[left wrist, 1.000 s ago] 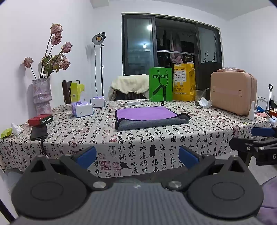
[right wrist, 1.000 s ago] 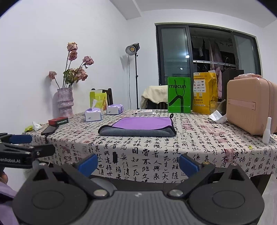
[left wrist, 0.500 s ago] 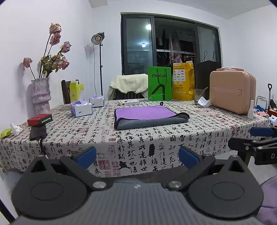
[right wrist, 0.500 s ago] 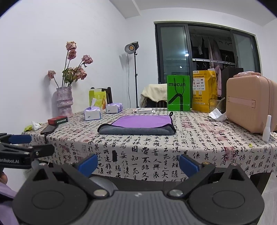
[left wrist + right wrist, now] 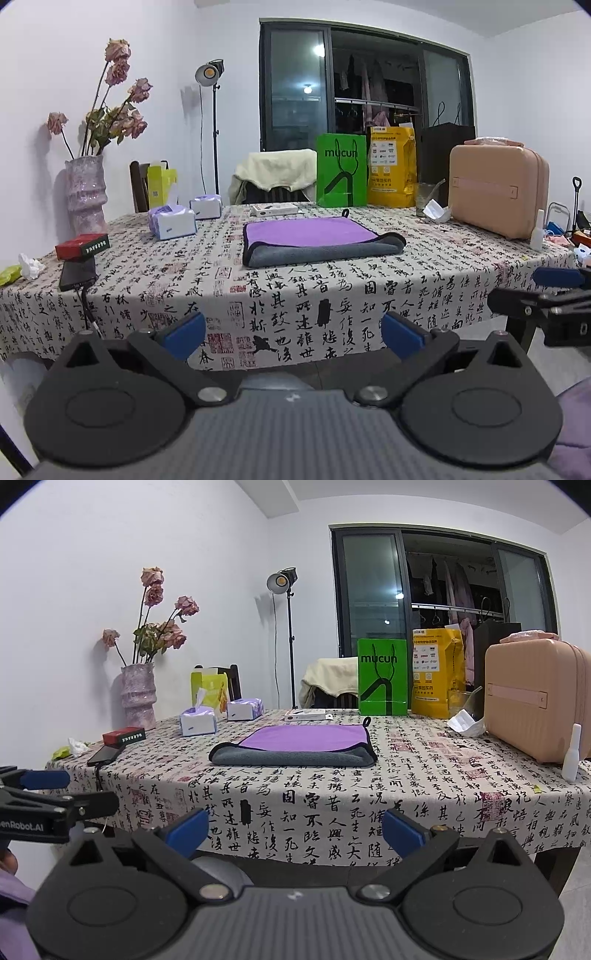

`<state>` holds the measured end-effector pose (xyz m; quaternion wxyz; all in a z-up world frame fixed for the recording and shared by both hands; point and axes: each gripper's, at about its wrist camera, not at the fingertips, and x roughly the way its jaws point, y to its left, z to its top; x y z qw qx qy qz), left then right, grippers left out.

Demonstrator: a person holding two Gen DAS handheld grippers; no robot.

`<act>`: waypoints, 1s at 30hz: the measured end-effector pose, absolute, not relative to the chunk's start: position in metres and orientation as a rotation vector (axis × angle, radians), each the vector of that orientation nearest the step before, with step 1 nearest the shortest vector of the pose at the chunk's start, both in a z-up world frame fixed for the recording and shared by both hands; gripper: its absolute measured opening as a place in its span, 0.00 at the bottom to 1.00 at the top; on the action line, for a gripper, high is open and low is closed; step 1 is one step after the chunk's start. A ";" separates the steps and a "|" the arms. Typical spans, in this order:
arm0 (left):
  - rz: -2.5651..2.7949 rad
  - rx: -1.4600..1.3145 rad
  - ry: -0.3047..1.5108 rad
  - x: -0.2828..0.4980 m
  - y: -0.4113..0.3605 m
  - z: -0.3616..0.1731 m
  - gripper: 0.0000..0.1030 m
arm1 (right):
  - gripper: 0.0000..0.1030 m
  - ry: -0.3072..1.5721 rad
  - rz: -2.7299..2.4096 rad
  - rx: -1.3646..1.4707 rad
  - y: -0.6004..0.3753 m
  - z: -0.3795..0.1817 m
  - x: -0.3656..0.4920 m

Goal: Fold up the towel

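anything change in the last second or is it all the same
Almost nothing changed. The views drift only slightly. Both tongs, left and right, stay open and empty, short of the table; the towel lies folded where it was.

White walls (image 5: 55, 55) enclose the room. Ahead, beyond the table (image 5: 332, 291), stands a dark sliding window (image 5: 362, 110). Left of it a lit lamp (image 5: 209, 72) on a stand; a draped chair (image 5: 275, 173) sits behind the table.
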<state>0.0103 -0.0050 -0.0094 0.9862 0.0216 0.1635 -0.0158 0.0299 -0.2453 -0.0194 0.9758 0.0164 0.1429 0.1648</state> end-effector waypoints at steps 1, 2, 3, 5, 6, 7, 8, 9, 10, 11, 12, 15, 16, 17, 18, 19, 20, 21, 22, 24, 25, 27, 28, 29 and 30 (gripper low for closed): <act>-0.029 0.045 0.336 0.014 -0.005 -0.011 1.00 | 0.98 0.286 0.326 0.032 -0.245 -0.020 0.033; -0.024 0.042 0.342 0.017 -0.003 -0.012 1.00 | 0.98 0.286 0.319 0.032 -0.245 -0.021 0.036; -0.019 0.038 0.345 0.021 -0.002 -0.013 1.00 | 0.98 0.287 0.315 0.031 -0.245 -0.022 0.040; -0.014 0.031 0.353 0.029 0.000 -0.015 1.00 | 0.98 0.286 0.307 0.029 -0.244 -0.022 0.047; -0.012 0.026 0.362 0.034 0.001 -0.017 1.00 | 0.98 0.287 0.308 0.032 -0.244 -0.022 0.051; -0.013 0.016 0.371 0.039 0.002 -0.018 1.00 | 0.98 0.288 0.311 0.036 -0.244 -0.022 0.054; -0.014 0.005 0.381 0.044 0.004 -0.020 1.00 | 0.98 0.290 0.312 0.037 -0.244 -0.023 0.057; -0.014 -0.004 0.392 0.050 0.005 -0.021 1.00 | 0.98 0.293 0.314 0.035 -0.243 -0.024 0.061; -0.015 -0.012 0.404 0.055 0.006 -0.022 1.00 | 0.98 0.296 0.312 0.032 -0.243 -0.025 0.064; -0.016 -0.019 0.412 0.060 0.007 -0.024 1.00 | 0.98 0.301 0.308 0.031 -0.243 -0.026 0.068; -0.017 -0.023 0.417 0.064 0.009 -0.025 1.00 | 0.98 0.309 0.304 0.032 -0.242 -0.027 0.072; -0.006 -0.026 0.426 0.081 0.012 -0.027 1.00 | 0.98 0.333 0.296 0.041 -0.242 -0.030 0.088; -0.002 -0.030 0.433 0.088 0.013 -0.027 1.00 | 0.98 0.340 0.293 0.040 -0.242 -0.031 0.094; 0.004 -0.037 0.439 0.095 0.014 -0.027 1.00 | 0.98 0.345 0.292 0.039 -0.241 -0.032 0.100; 0.010 -0.046 0.443 0.101 0.016 -0.027 1.00 | 0.98 0.350 0.292 0.037 -0.241 -0.033 0.105; 0.017 -0.055 0.448 0.107 0.017 -0.027 1.00 | 0.98 0.353 0.290 0.037 -0.241 -0.034 0.112; 0.023 -0.064 0.453 0.113 0.018 -0.027 1.00 | 0.98 0.355 0.289 0.038 -0.241 -0.034 0.118; 0.026 -0.071 0.458 0.119 0.019 -0.027 1.00 | 0.98 0.357 0.290 0.040 -0.241 -0.035 0.124; 0.028 -0.076 0.461 0.124 0.019 -0.027 1.00 | 0.98 0.359 0.290 0.043 -0.241 -0.035 0.130; 0.032 -0.075 0.465 0.134 0.019 -0.028 1.00 | 0.98 0.361 0.293 0.048 -0.240 -0.035 0.142; 0.033 -0.073 0.467 0.140 0.019 -0.028 1.00 | 0.98 0.357 0.295 0.046 -0.240 -0.036 0.148; 0.035 -0.071 0.472 0.151 0.018 -0.029 1.00 | 0.98 0.343 0.289 0.037 -0.240 -0.037 0.161; 0.037 -0.070 0.474 0.157 0.019 -0.029 1.00 | 0.98 0.338 0.287 0.032 -0.240 -0.038 0.166; 0.039 -0.070 0.473 0.164 0.019 -0.028 1.00 | 0.98 0.332 0.287 0.026 -0.240 -0.038 0.173; 0.043 -0.070 0.471 0.171 0.020 -0.028 1.00 | 0.98 0.328 0.288 0.020 -0.241 -0.039 0.179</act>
